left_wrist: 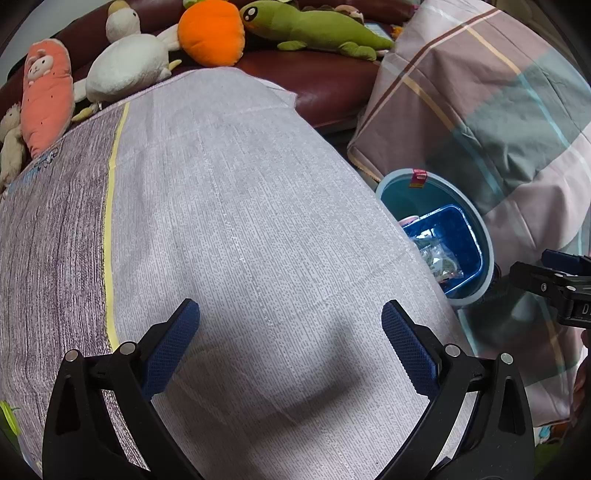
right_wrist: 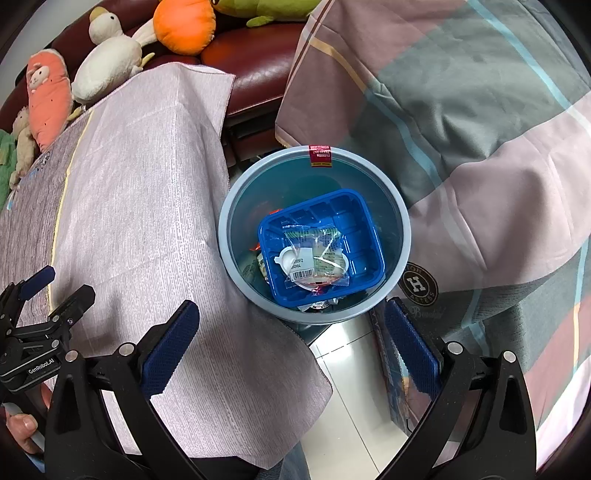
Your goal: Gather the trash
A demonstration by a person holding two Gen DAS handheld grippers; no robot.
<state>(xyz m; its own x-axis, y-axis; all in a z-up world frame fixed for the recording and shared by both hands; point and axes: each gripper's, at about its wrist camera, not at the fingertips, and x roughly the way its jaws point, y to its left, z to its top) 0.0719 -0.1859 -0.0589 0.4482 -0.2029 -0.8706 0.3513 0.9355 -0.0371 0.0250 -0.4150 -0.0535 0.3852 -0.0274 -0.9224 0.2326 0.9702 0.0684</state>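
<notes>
Over the cloth-covered table [left_wrist: 240, 221], the left gripper [left_wrist: 290, 332] hangs with its blue-padded jaws spread wide and nothing between them. Beyond the table's far edge a dark red sofa [left_wrist: 325, 81] holds plush toys, among them an orange carrot [left_wrist: 210, 31] and a green lizard [left_wrist: 314, 27]. A plaid quilt [right_wrist: 461, 110] fills the right side. Between table edge and quilt stands the round bin [right_wrist: 400, 218], with pale floor tiles [right_wrist: 343, 406] showing just below it. Inside the bin lies a blue plastic tray [right_wrist: 364, 236] with a clear wrapper [right_wrist: 314, 258] bearing a barcode. The right gripper [right_wrist: 291, 334] hovers above the bin's near rim, jaws apart and empty. A red label [right_wrist: 320, 155] sits on the bin's far rim, its print too small to read; "GenRobot.AI" shows on the left gripper's body.
</notes>
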